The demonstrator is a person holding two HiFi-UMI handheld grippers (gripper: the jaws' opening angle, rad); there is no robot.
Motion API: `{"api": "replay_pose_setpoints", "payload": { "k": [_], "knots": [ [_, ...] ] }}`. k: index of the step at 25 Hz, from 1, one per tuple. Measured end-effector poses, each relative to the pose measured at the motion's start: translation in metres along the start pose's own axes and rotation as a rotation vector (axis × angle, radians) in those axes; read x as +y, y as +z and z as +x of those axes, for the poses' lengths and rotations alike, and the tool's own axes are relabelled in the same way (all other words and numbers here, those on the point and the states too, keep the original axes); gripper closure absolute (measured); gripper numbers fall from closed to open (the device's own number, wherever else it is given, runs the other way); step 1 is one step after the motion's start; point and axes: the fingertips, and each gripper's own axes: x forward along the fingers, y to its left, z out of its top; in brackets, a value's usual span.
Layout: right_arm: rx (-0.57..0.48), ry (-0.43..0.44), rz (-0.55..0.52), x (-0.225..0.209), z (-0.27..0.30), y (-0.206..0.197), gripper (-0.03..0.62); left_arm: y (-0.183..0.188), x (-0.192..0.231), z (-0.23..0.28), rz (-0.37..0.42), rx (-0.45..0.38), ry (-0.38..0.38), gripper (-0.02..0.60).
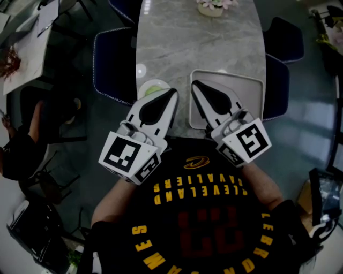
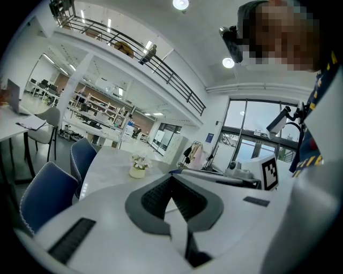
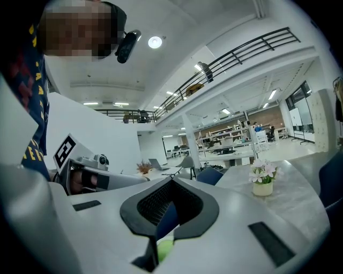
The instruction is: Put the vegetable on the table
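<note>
Marble bench (image 1: 198, 37) stretches ahead of both tongs. Both the left tongs (image 1: 174, 92) and the right tongs (image 1: 194, 84) are closed and empty; a green vegetable (image 1: 154, 89) lies just beside the left tips.

The head view is dim, with glare on the tabletop (image 1: 198, 43). Both gripper views are bright under ceiling lamps (image 2: 180, 4), their edges bowed and their corners dark.

The long stone table (image 1: 198, 37) is pale grey with cloudy white marbling. At its near edge a pale green vegetable (image 1: 154, 89) lies on a round white plate (image 1: 141, 87), next to a square off-white tray (image 1: 254, 88). The white left gripper (image 1: 172, 92) and white right gripper (image 1: 195, 84) carry black pads and black-and-white marker cubes. The padded chairs (image 1: 110, 64) are dark blue with pale dotted piping.
</note>
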Motion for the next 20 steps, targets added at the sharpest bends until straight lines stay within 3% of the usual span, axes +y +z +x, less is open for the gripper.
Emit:
{"api": "replay_pose_setpoints", "payload": {
  "k": [20],
  "knots": [
    [0.021,-0.007,0.017,0.001,-0.002,-0.01,0.59,-0.007,0.001,-0.002,-0.01,0.005,-0.001,0.581]
  ]
}}
